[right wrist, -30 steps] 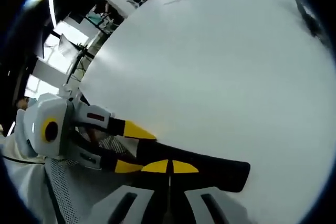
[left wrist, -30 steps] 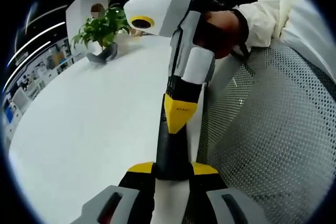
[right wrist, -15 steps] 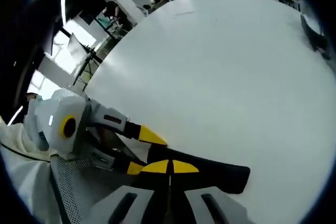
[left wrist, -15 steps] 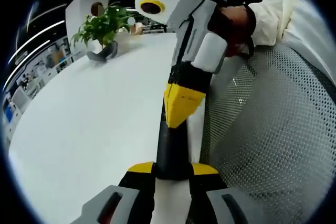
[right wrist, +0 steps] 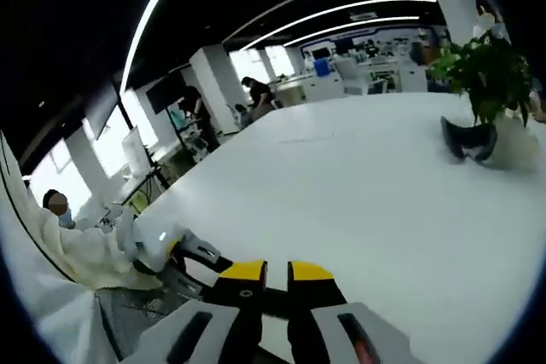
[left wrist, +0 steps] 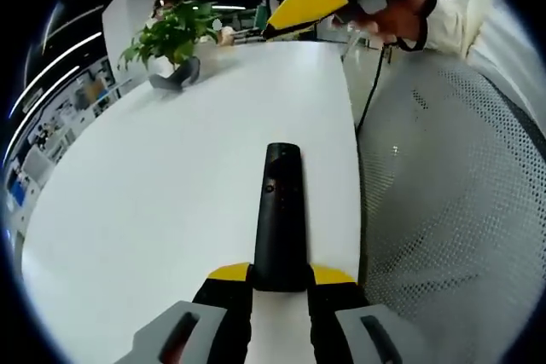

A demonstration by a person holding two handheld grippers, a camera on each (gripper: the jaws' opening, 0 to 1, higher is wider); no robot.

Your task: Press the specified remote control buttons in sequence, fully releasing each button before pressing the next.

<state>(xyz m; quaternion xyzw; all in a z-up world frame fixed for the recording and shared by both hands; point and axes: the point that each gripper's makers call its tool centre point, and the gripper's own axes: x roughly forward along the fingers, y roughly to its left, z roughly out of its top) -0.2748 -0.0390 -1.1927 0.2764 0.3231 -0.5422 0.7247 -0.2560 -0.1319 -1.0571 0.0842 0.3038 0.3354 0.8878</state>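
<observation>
1. While the left gripper point(left wrist: 280, 283) clamps the near end of the black remote point(left wrist: 278, 210), the remote lies flat on the white desk point(left wrist: 153, 202) and points away along the jaws, close to the desk edge by the mesh chair point(left wrist: 452, 202).
2. Left jaws: closed in on the remote's sides, yellow tips touching it on both sides.
3. Remote's far end shows a small round button; other buttons too small to tell.
4. Right gripper point(right wrist: 277, 274) in its own view: yellow tips nearly together w/ a thin gap, nothing between them, over the desk point(right wrist: 341, 202).
5. Same gripper seen at the top of the left gripper view point(left wrist: 311, 2): up off the desk, well apart from the remote, yellow tips pointing left, held by a hand point(left wrist: 397, 14) in a pale sleeve.
6. Potted plant point(left wrist: 171, 36) at the far side of the desk, a dark curved thing point(left wrist: 173, 78) at its base (can't tell what it is).
7. Right gripper view also shows the plant point(right wrist: 482, 70) at right and the left gripper point(right wrist: 192, 253) low at left, by a pale sleeve.
8. Background: office w/ ceiling light strips, people far off.
</observation>
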